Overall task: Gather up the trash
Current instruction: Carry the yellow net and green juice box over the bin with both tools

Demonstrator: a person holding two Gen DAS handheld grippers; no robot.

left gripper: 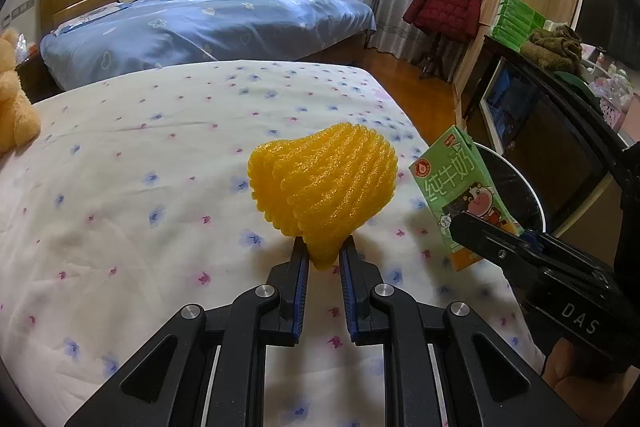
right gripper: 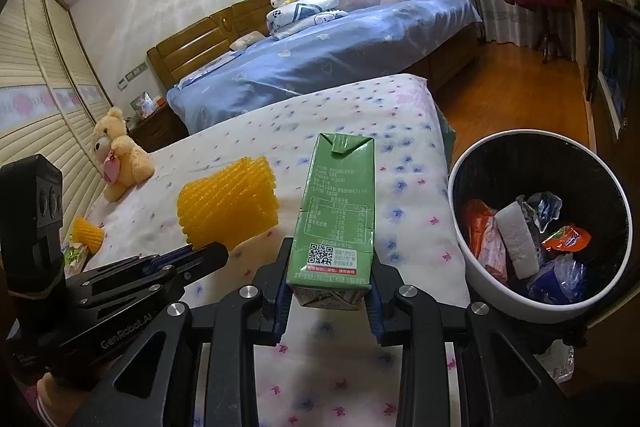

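Observation:
My left gripper (left gripper: pixel 324 251) is shut on a yellow foam fruit net (left gripper: pixel 324 183) and holds it above the flowered bed sheet (left gripper: pixel 140 187). The net also shows in the right wrist view (right gripper: pixel 228 203), held by the left gripper (right gripper: pixel 208 251). My right gripper (right gripper: pixel 330 283) is shut on a green milk carton (right gripper: pixel 336 211), upright, above the bed's right edge. The carton also shows in the left wrist view (left gripper: pixel 460 195), in the right gripper (left gripper: pixel 486 233). A white trash bin (right gripper: pixel 480 267) with a black inside stands right of the bed and holds several wrappers.
A second yellow foam net (right gripper: pixel 86 233) lies at the bed's left, near a teddy bear (right gripper: pixel 118 153). A blue bed (left gripper: pixel 208 27) stands behind. A red jacket on a coat stand (left gripper: pixel 444 3) and a dark cabinet (left gripper: pixel 552 131) are to the right, on a wooden floor.

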